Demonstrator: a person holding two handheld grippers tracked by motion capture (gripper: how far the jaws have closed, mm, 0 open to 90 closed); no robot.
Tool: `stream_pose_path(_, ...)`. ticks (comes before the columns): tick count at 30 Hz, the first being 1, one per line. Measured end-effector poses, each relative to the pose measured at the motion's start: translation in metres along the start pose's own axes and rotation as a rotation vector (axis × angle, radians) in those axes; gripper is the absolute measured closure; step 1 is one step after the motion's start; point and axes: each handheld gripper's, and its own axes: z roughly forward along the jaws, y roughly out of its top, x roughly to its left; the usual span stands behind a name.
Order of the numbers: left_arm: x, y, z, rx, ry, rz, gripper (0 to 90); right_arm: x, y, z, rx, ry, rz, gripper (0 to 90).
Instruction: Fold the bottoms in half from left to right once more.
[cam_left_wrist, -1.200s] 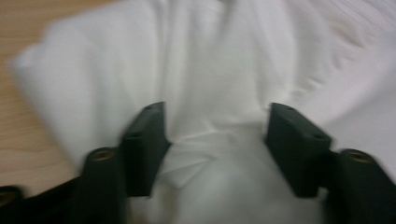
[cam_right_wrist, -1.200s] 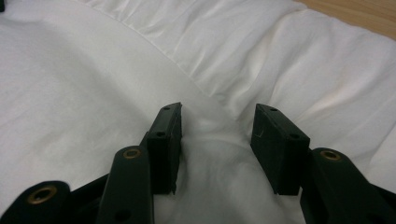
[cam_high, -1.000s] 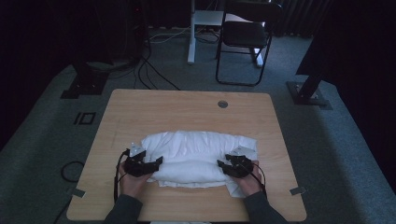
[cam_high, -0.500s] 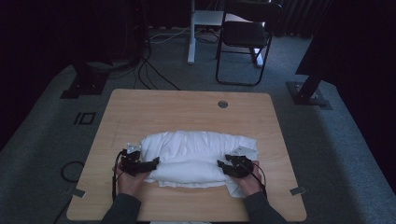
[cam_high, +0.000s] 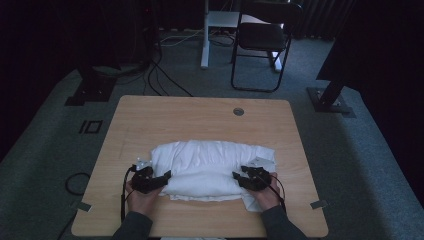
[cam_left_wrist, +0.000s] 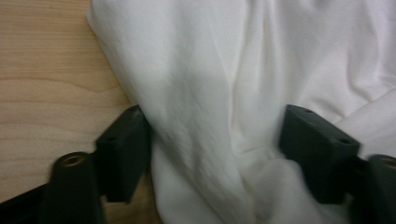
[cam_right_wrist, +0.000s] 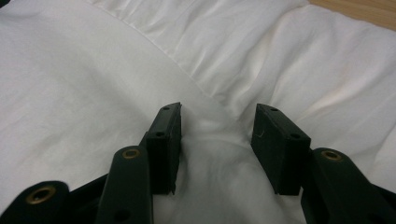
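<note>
A white cloth (cam_high: 210, 160) lies folded in a long bundle across the near half of the wooden table (cam_high: 200, 115). At the bundle's left end, my left gripper (cam_high: 164, 177) is open, and its jaws stand wide apart with a thick fold of cloth (cam_left_wrist: 210, 93) between them. My right gripper (cam_high: 238, 177) is at the right end. It is open too, with a small bunched ridge of cloth (cam_right_wrist: 215, 140) rising between its jaws. A hand holds each gripper near the table's front edge.
A round cable hole (cam_high: 238, 111) sits at the table's far middle. Beyond the table stand a black chair (cam_high: 260, 35), a white desk leg (cam_high: 205, 35), and dark stand bases at left (cam_high: 90, 90) and right (cam_high: 330, 100). Cables run over the carpet.
The cloth's left end has drawn in slightly toward the right. Both grippers stay almost where they were.
</note>
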Motion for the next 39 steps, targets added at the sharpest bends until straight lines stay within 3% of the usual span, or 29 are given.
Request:
stream_pose_path(7, -0.002, 0.0, 0.001, 0.036, -0.085, -0.009, 66.5, 0.0, 0.0, 0.0, -0.001, 0.001, -0.002, 51.7)
stream_pose_path(11, -0.001, 0.001, 0.003, 0.046, -0.115, -0.018, 77.6, 0.001, 0.0, 0.0, 0.002, 0.005, -0.003, 51.5)
stream_pose_path(15, 0.002, 0.003, 0.002, 0.045, -0.14, -0.026, 80.3, 0.001, 0.001, -0.001, 0.001, 0.007, -0.004, 50.9)
stream_pose_path(19, 0.006, 0.01, -0.006, 0.007, -0.182, -0.011, 81.2, 0.0, 0.002, -0.002, 0.004, 0.013, 0.0, 50.0)
stream_pose_path(24, 0.006, 0.021, -0.015, -0.037, -0.204, 0.006, 81.6, 0.002, 0.008, -0.005, 0.007, 0.005, -0.011, 48.0)
stream_pose_path(27, 0.006, 0.027, -0.018, -0.061, -0.226, -0.012, 81.7, 0.007, 0.016, -0.009, -0.011, 0.007, -0.033, 47.5)
stream_pose_path(33, 0.002, 0.04, -0.028, -0.102, -0.234, 0.017, 81.8, 0.022, 0.032, -0.006, -0.039, 0.037, -0.069, 47.6)
stream_pose_path(39, -0.003, 0.054, -0.037, -0.142, -0.25, 0.038, 82.0, 0.036, 0.044, 0.009, -0.025, 0.055, -0.096, 47.9)
